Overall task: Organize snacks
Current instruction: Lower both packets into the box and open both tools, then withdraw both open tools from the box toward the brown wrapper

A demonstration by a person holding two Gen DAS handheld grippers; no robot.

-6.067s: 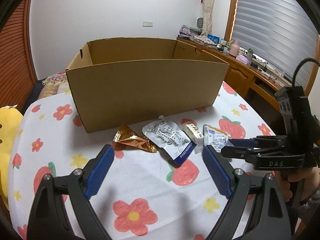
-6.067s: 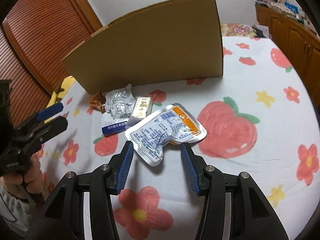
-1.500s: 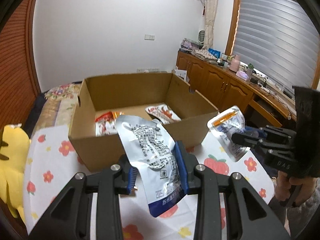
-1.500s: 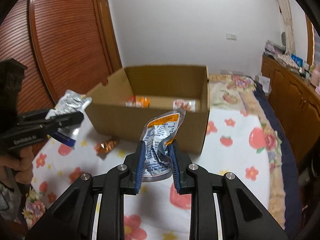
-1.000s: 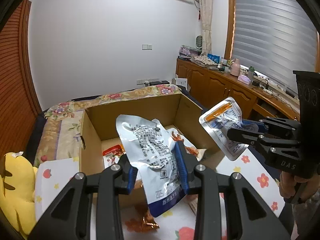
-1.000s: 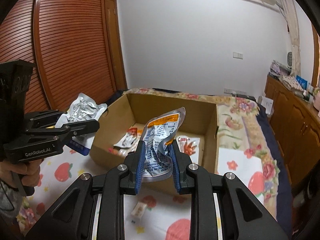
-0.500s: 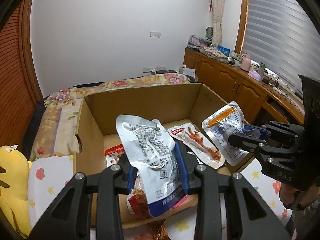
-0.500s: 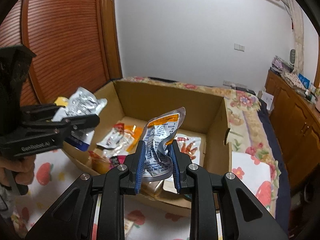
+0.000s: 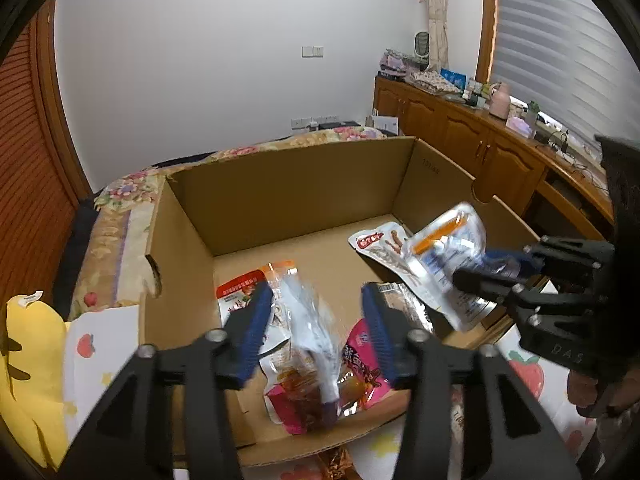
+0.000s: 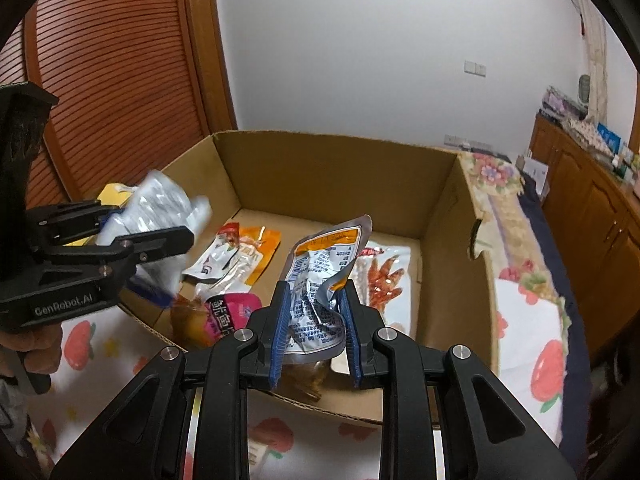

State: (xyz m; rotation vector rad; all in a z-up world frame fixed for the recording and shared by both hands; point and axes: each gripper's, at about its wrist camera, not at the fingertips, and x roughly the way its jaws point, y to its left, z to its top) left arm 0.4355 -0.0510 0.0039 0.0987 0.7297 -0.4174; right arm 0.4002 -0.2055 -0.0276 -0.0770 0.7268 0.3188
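An open cardboard box [image 9: 304, 184] [image 10: 320, 168] holds several snack packets. My left gripper [image 9: 316, 328] is open above the box's near left part; the silver packet with a blue end [image 9: 316, 340] is blurred between its fingers, loose and dropping. In the right wrist view the left gripper [image 10: 160, 236] shows at left with that silver packet [image 10: 160, 204] beside it. My right gripper [image 10: 314, 320] is shut on a silver pouch with an orange stripe [image 10: 324, 272], held over the box's near right part; it also shows in the left wrist view [image 9: 448, 256].
A pink packet [image 9: 364, 364], an orange-and-white packet [image 10: 240, 256] and a chicken-feet packet [image 10: 380, 276] lie in the box. The box stands on a strawberry-print cloth [image 10: 548, 360]. A gold wrapper [image 9: 332, 460] lies in front of the box. Wooden cabinets [image 9: 480, 148] stand at right.
My left gripper has opened and let go of the silver blue-ended packet, which is falling into the box. Both grippers moved lower over the box. The right gripper still holds its pouch.
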